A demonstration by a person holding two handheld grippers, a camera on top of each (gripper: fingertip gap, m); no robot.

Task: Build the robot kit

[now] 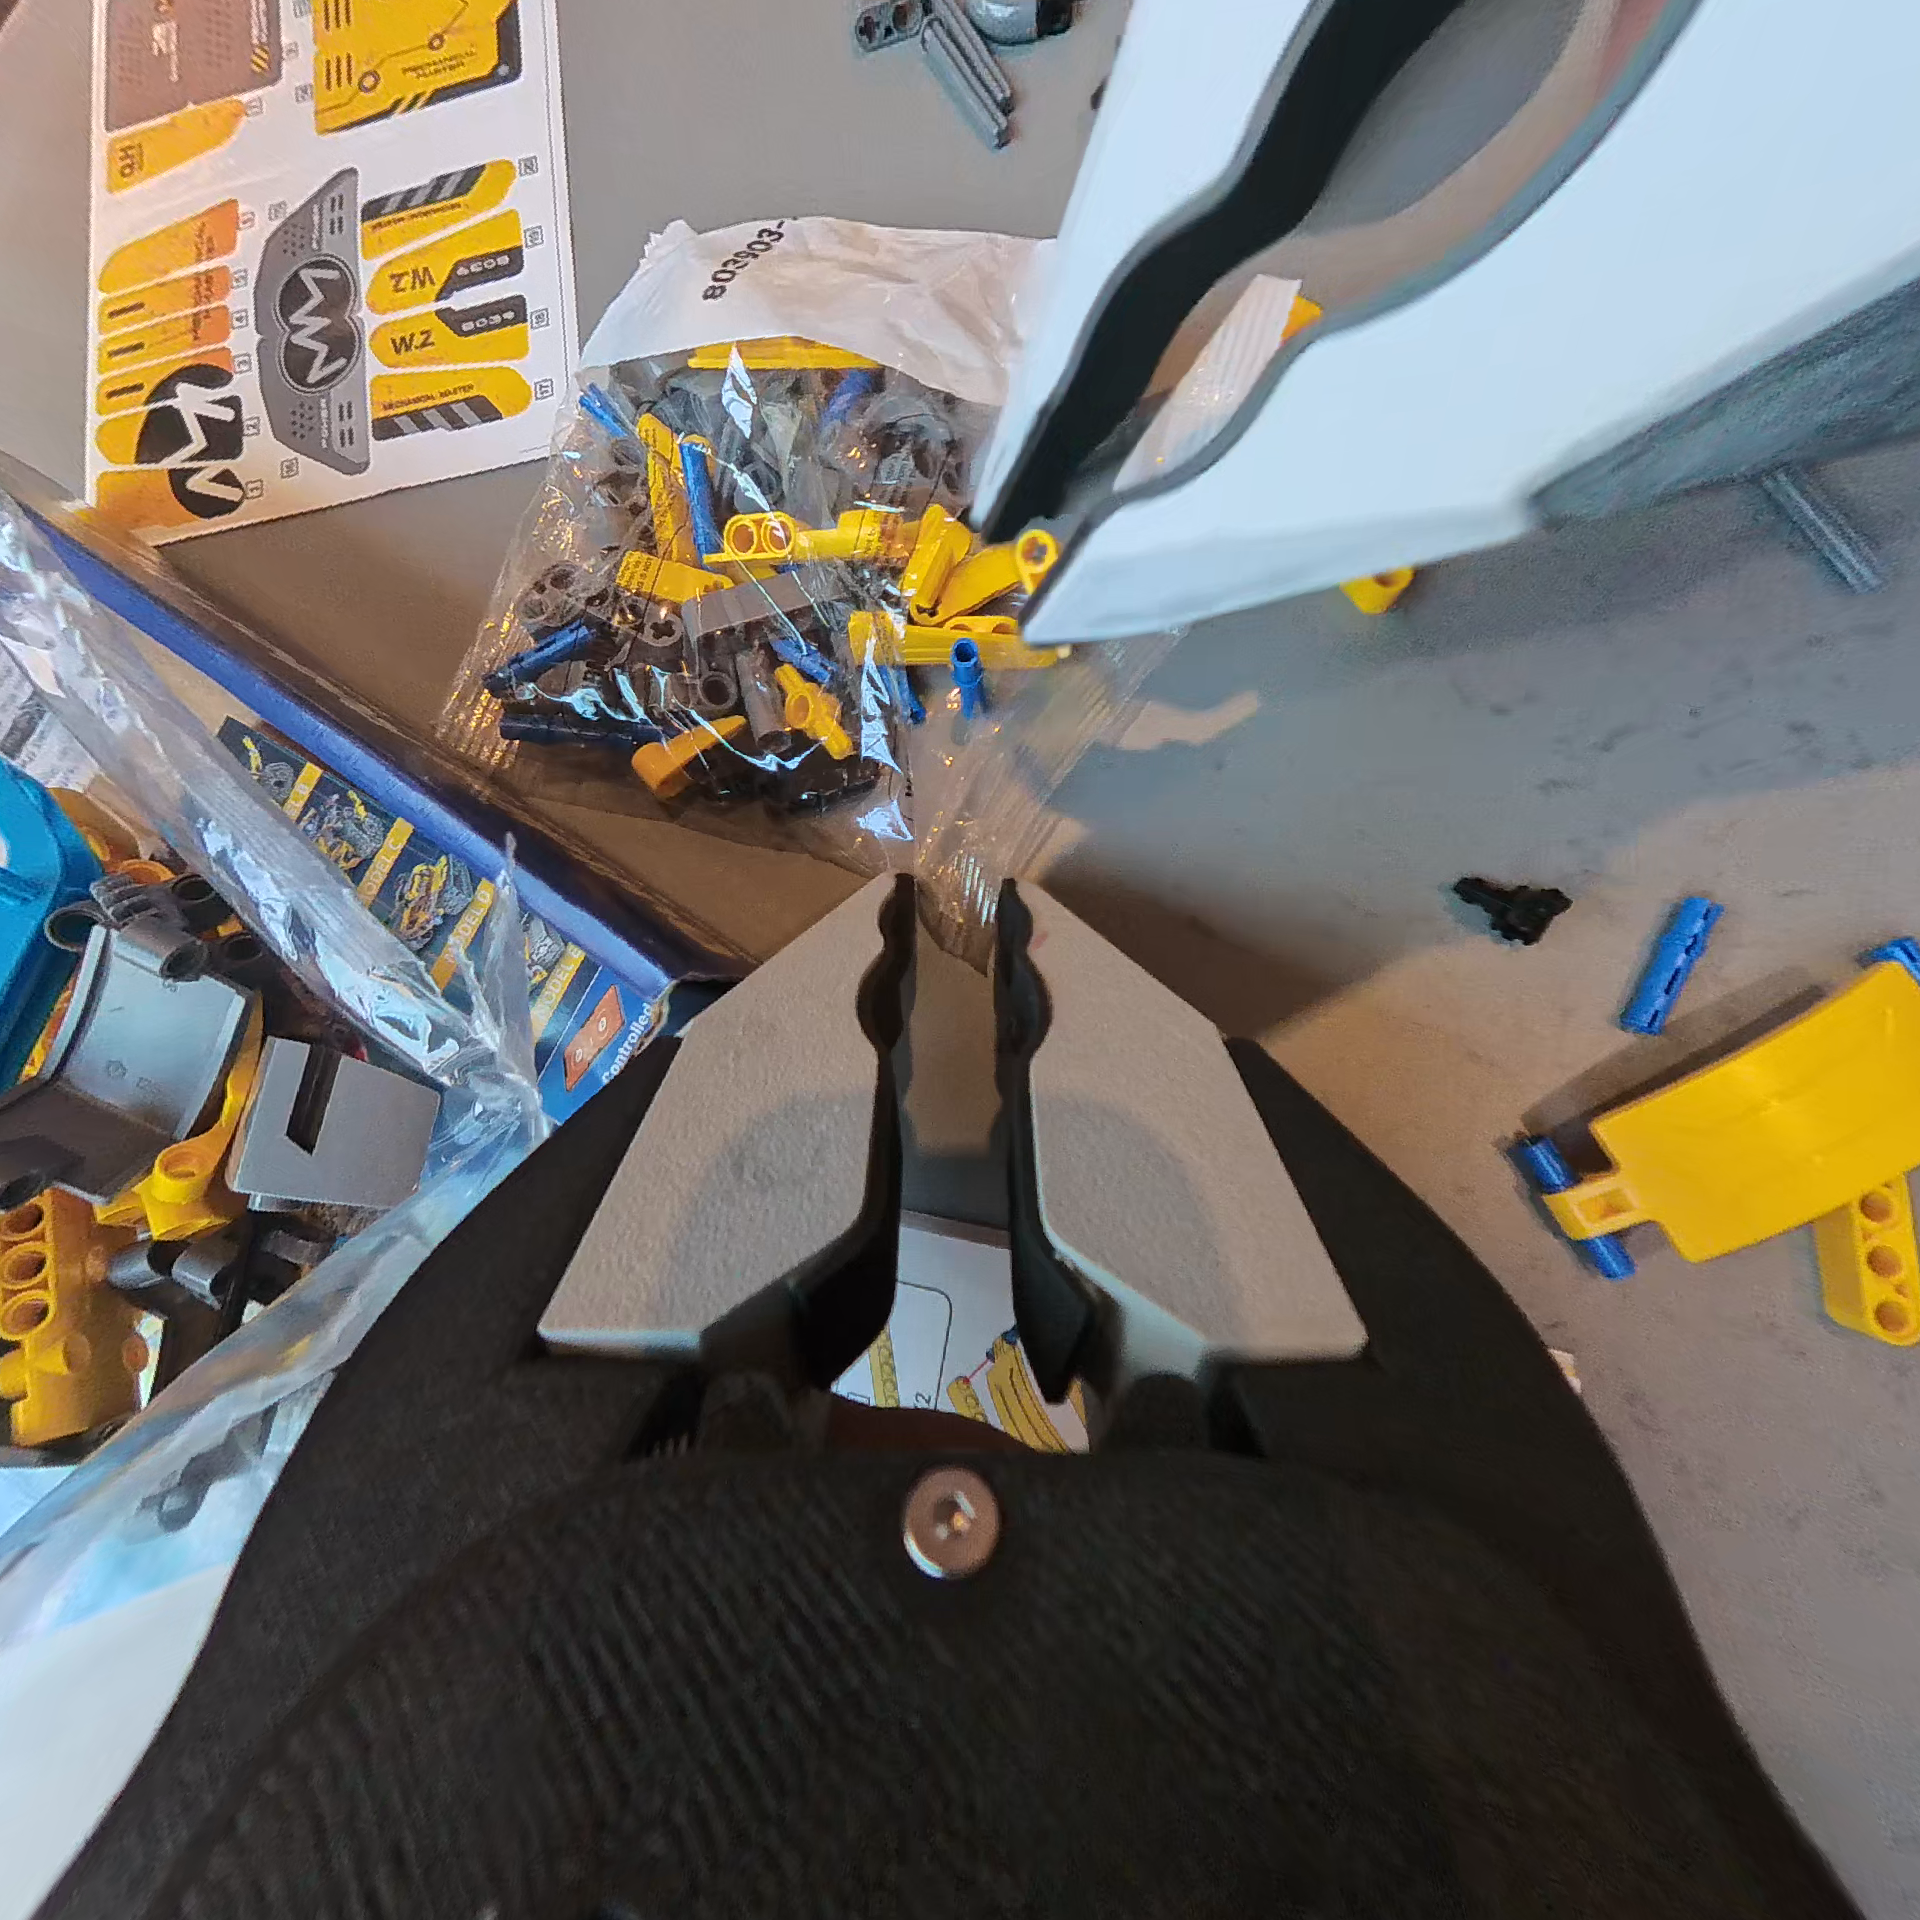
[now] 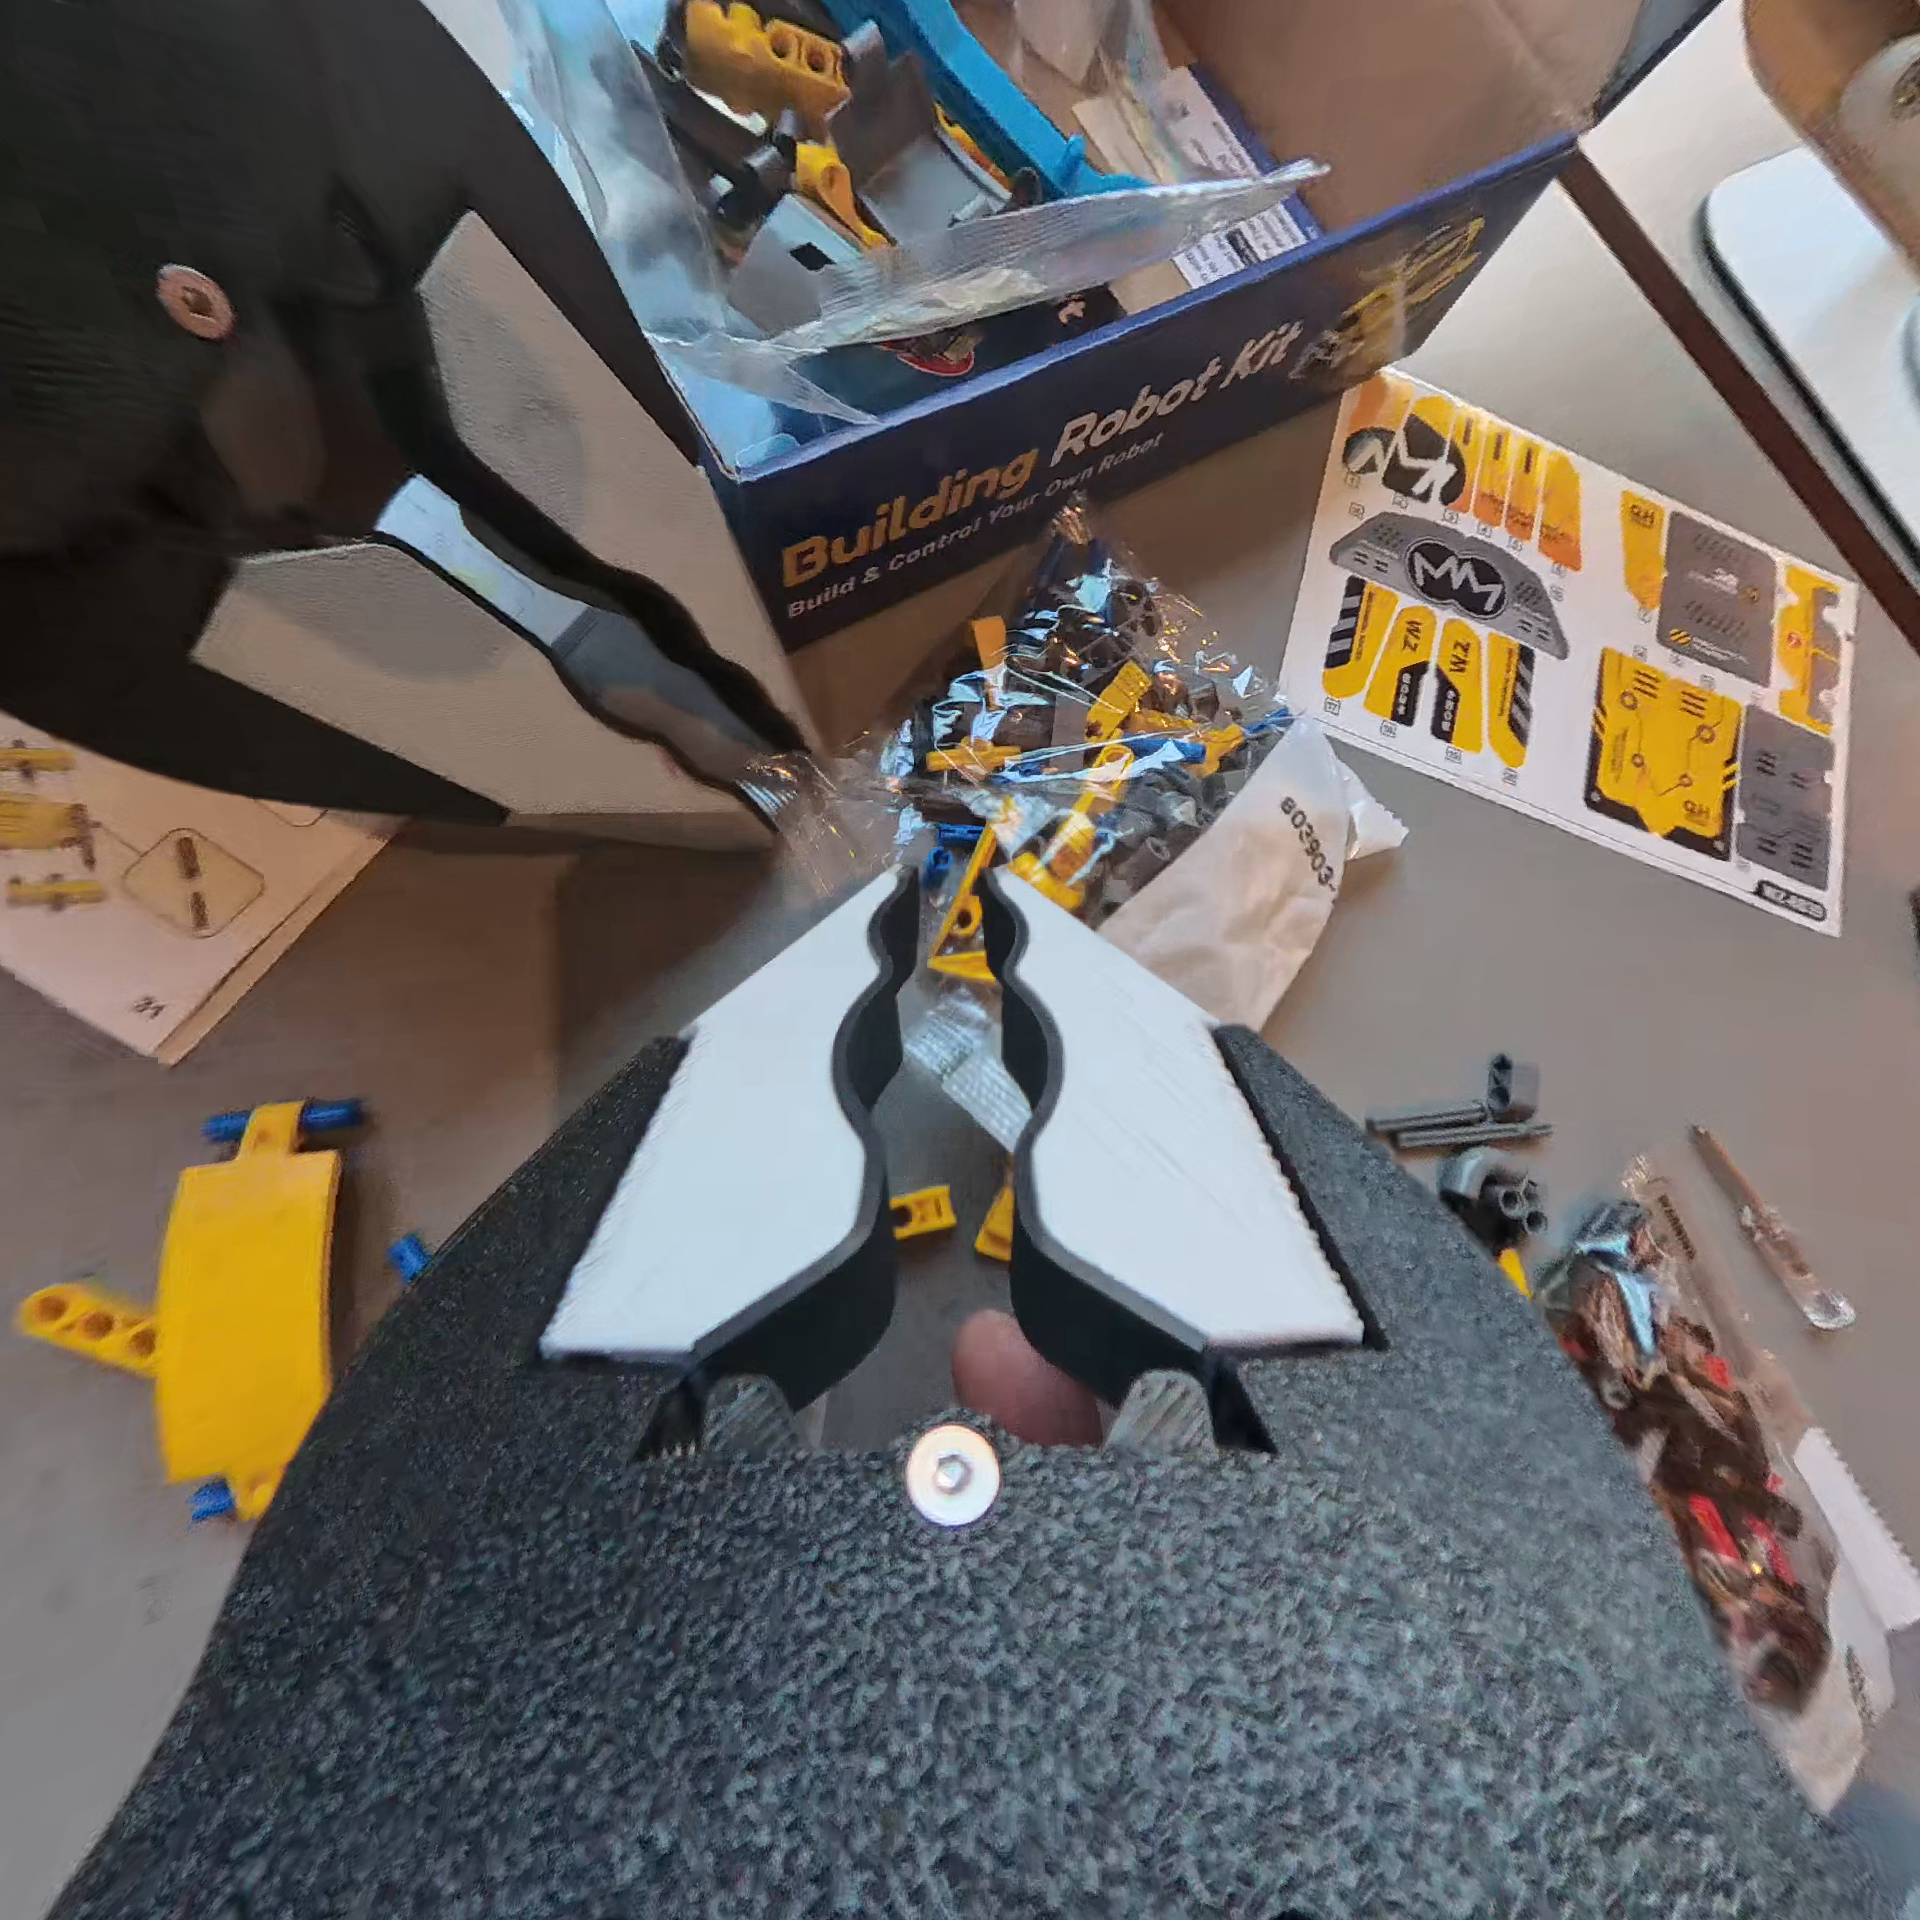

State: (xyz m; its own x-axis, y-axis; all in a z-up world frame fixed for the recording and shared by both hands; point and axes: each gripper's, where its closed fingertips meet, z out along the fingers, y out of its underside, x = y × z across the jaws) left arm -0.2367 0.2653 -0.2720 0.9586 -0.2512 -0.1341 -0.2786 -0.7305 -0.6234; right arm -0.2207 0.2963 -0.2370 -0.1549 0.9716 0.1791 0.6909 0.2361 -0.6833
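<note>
Clear crinkled plastic is stretching between two handheld grippers over a grey desk point(image 1: 1351, 748): it is a small bag of building parts point(image 1: 727, 582), packed with yellow, blue and dark grey pieces and sealed with a white paper strip at one end. The left gripper point(image 1: 954, 891), with pale grey fingers on a black body, is pinching the bag's near edge, its jaws nearly closed on the film. The right gripper point(image 2: 948, 883), with white ribbed fingers on a speckled black body, is closing on the opposite end of the same bag, where a yellow triangular piece is showing between its tips; in the left wrist view it is reaching in from the upper right. The bag is lying on the desk just in front of an open blue cardboard box point(image 2: 1039, 468), which is holding more bagged parts and a teal piece. A sticker sheet point(image 2: 1579, 644) of yellow and grey decals is lying flat beyond the bag. An instruction booklet point(image 2: 156, 894) is lying open near the left gripper. A curved yellow panel point(image 1: 1756, 1132) with blue pins is sitting loose on the desk, with a blue pin point(image 1: 1668, 966) and a small black connector point(image 1: 1512, 909) close by. Near the right gripper, a second bag of dark and red parts point(image 2: 1704, 1455) is resting beside some grey axles point(image 2: 1455, 1127).
</note>
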